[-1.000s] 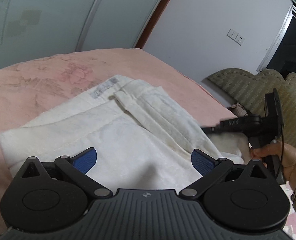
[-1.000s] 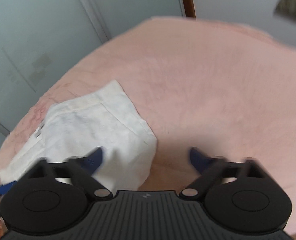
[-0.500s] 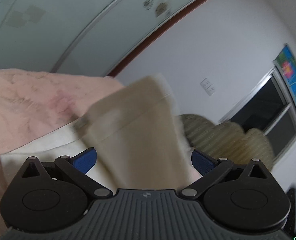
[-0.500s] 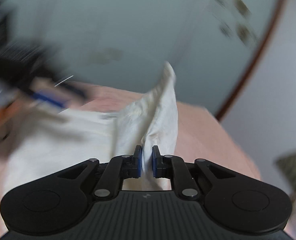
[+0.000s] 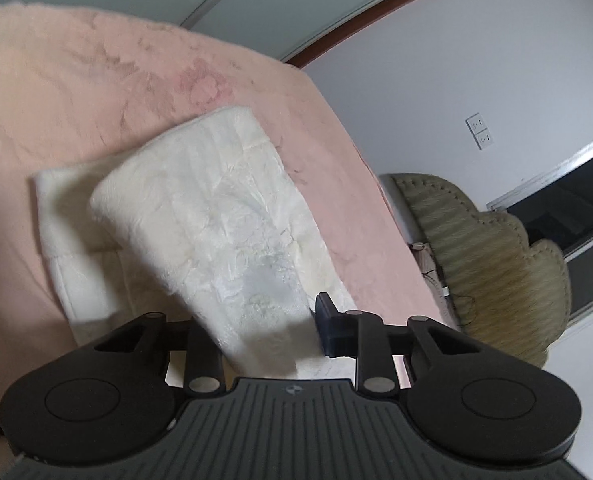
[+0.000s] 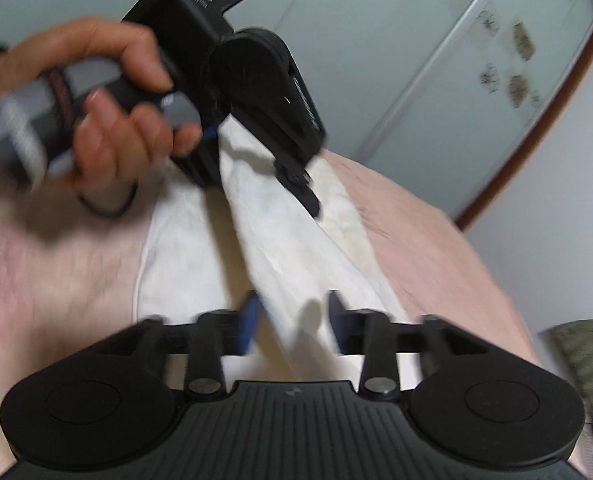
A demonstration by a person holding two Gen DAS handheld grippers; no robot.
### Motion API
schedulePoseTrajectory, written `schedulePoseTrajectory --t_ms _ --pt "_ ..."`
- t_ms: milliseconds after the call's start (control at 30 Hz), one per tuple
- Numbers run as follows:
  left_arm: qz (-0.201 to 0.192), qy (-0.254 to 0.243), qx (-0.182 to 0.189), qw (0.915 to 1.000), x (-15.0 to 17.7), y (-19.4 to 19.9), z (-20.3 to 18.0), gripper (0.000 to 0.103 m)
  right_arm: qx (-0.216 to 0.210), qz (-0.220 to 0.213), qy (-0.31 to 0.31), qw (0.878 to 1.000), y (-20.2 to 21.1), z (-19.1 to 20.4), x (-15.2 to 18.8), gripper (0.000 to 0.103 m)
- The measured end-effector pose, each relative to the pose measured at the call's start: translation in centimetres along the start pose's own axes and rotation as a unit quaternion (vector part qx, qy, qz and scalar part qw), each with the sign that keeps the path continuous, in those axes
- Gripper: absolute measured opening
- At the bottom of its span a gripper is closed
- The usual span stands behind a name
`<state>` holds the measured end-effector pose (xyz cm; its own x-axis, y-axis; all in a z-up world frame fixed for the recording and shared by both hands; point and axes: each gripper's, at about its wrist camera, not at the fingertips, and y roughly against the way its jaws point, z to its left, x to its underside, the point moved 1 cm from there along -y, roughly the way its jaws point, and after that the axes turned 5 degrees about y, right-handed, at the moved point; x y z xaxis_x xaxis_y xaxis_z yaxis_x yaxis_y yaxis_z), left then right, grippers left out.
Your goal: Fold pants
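Observation:
White pants (image 5: 216, 208) lie on the pink bed (image 5: 96, 80), and one fold is lifted off the flat layer. My left gripper (image 5: 256, 320) has its jaws closing on that fold. The cloth fills the gap, touches the right finger (image 5: 328, 320) and hides the left one. In the right wrist view a hand (image 6: 108, 92) holds the left gripper (image 6: 292, 176) over the pants (image 6: 296, 248), whose raised ridge runs from it down to me. My right gripper (image 6: 292, 312) has its jaws opening, and the ridge passes loose between its fingers.
The bed's right edge drops off beside a beige scalloped sofa (image 5: 488, 260) near a dark window (image 5: 568, 208). Pale sliding wardrobe doors (image 6: 376, 60) stand behind the bed. Pink bedcover (image 6: 436, 260) lies bare on both sides of the pants.
The right gripper shut on a fold, swung it up and over into the left gripper's wide jaws, then spread its fingers. The left jaws narrowed onto the cloth and that view rolled.

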<state>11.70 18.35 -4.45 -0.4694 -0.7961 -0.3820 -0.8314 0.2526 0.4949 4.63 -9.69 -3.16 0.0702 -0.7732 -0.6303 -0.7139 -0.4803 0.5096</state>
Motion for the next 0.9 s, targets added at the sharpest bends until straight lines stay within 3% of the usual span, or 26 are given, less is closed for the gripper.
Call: schedulePoseTrajectory --t_ms 67,200,333,433,467,533,567,600,900 --pt "-0.006 -0.001 -0.01 0.9999 0.0 0.1 0.0 0.043 0.03 0.023 -0.012 0.999 1.4 -0.6 1.7 0.055" --pt "-0.026 -0.015 -0.018 0.9994 0.3 1.0 0.0 0.043 0.101 0.095 -0.031 0.99 2.7 -2.5 5.6 0.055" --pt "-0.035 -0.023 -0.03 0.9987 0.0 1.8 0.3 0.043 0.13 0.14 -0.037 0.981 1.4 -3.1 7.9 0.055" --pt "-0.03 -0.024 -0.034 0.9987 -0.2 1.8 0.4 0.044 0.153 0.156 -0.004 0.976 -1.1 -3.2 9.2 0.054" --pt "-0.03 -0.031 -0.036 0.9984 -0.2 1.7 0.3 0.036 0.159 0.154 0.004 0.975 -2.1 -3.0 9.1 0.052" --pt "-0.034 -0.052 -0.037 0.9974 -0.3 1.8 0.0 0.024 0.156 0.151 -0.002 0.976 -2.5 -3.1 8.8 0.03" --pt "-0.037 -0.063 -0.04 0.9965 -0.3 1.9 -0.2 0.017 0.159 0.149 -0.003 0.976 -2.4 -3.0 8.8 0.013" --pt "-0.039 -0.078 -0.042 0.9953 -0.2 2.1 -0.5 0.015 0.163 0.148 0.001 0.975 -1.9 -2.8 8.7 0.009" --pt "-0.045 -0.195 -0.038 0.9791 -0.2 4.5 -1.6 0.011 0.133 0.133 -0.013 0.982 5.8 -1.4 6.3 0.006"
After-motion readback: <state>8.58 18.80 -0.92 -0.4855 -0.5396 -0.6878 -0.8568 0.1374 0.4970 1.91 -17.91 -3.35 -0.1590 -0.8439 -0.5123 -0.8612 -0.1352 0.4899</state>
